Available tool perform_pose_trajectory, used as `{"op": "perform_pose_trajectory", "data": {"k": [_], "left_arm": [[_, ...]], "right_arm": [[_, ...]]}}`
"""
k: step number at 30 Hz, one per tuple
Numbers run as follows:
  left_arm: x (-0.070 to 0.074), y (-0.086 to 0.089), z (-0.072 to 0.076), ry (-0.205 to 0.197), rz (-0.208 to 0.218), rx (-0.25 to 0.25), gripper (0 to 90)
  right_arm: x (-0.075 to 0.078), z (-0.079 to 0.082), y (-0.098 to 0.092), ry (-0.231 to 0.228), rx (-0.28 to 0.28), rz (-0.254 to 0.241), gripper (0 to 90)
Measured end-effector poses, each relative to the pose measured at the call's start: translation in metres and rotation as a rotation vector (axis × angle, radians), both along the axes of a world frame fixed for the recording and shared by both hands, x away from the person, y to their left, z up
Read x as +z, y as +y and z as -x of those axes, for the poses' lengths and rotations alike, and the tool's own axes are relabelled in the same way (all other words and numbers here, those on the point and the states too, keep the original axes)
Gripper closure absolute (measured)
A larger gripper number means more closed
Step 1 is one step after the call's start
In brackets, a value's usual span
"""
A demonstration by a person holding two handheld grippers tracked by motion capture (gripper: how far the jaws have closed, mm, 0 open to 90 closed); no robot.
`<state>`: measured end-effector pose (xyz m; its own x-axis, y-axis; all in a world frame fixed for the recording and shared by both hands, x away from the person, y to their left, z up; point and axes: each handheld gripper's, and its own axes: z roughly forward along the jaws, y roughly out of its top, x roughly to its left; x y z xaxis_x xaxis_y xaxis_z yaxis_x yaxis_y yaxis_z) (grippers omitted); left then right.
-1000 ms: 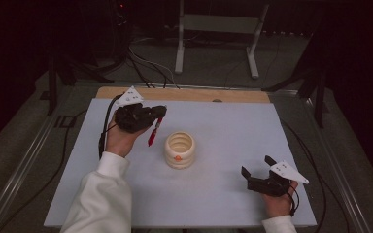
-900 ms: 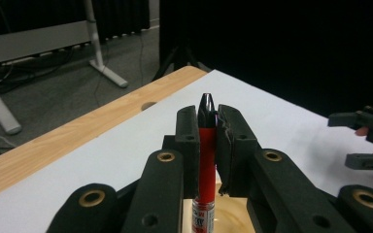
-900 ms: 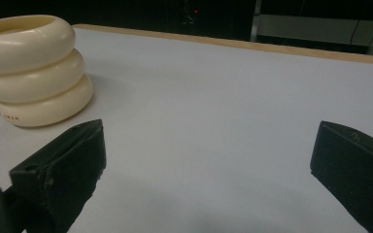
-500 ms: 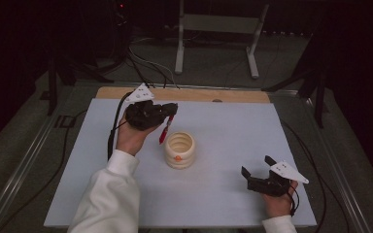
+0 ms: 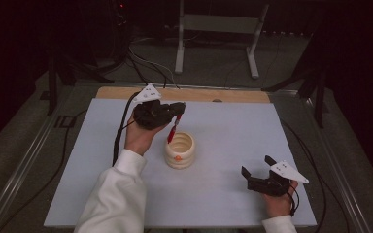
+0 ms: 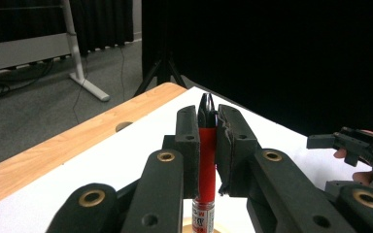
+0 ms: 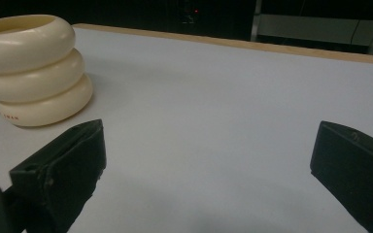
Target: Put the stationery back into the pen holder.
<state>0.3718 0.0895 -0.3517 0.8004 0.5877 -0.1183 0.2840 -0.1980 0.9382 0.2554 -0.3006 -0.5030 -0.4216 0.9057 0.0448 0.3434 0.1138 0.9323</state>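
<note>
we hold a red marker pen (image 5: 173,130) in our left gripper (image 5: 176,112) over a cream ribbed ceramic cup (image 5: 179,150).
our jaws pinch it near the top; if it is tilted, its tip may catch the rim; our right gripper (image 5: 258,169) rests wide, holding nothing.

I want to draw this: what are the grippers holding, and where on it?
The left gripper pinches a red pen near its black tip; the right gripper holds nothing.

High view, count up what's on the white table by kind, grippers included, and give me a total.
Grippers: 2, left gripper and right gripper
Red pens: 1, red pen
Cream ribbed holders: 1, cream holder
Total: 4
</note>
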Motion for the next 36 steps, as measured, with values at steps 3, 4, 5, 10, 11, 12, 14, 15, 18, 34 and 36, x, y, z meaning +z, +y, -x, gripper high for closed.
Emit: {"op": "perform_pose_trajectory", "data": {"k": [3,4,5,10,11,12,14,15,18,34,36], "left_arm": [[-0.002,-0.003,0.000,-0.004,0.000,-0.009,81.1],[-0.002,-0.003,0.000,-0.003,0.003,-0.012,81.1],[-0.003,-0.004,0.000,-0.005,0.003,-0.014,81.1],[-0.007,-0.007,-0.001,-0.003,0.005,-0.016,81.1],[-0.007,-0.007,-0.001,-0.002,0.004,-0.016,81.1],[-0.009,-0.007,-0.001,0.000,0.006,-0.017,81.1],[-0.011,-0.008,-0.002,0.003,0.008,-0.017,81.1],[-0.012,-0.008,-0.002,0.005,0.008,-0.017,81.1],[-0.017,-0.009,-0.004,0.015,0.010,-0.018,81.1],[-0.035,-0.013,-0.005,0.042,-0.002,-0.018,81.0],[-0.037,-0.014,-0.005,0.046,-0.006,-0.019,81.0]], "right_arm": [[0.000,0.000,0.000,0.001,0.000,0.000,0.0],[0.000,0.000,0.000,0.000,0.000,0.000,0.0],[0.000,0.000,0.000,0.000,0.001,-0.001,0.0],[0.000,0.000,0.000,0.001,0.003,0.001,0.0],[0.000,0.000,0.000,0.001,0.003,0.002,0.0],[0.000,0.000,0.000,0.002,0.003,0.002,0.0],[0.000,-0.001,0.000,0.001,0.004,0.003,0.0],[0.000,-0.001,0.000,0.001,0.004,0.004,0.0],[0.000,-0.001,0.000,0.001,0.004,0.003,0.0],[0.000,-0.001,0.000,0.001,0.002,0.003,0.0],[0.000,-0.001,0.000,0.001,0.002,0.004,0.0]]}}
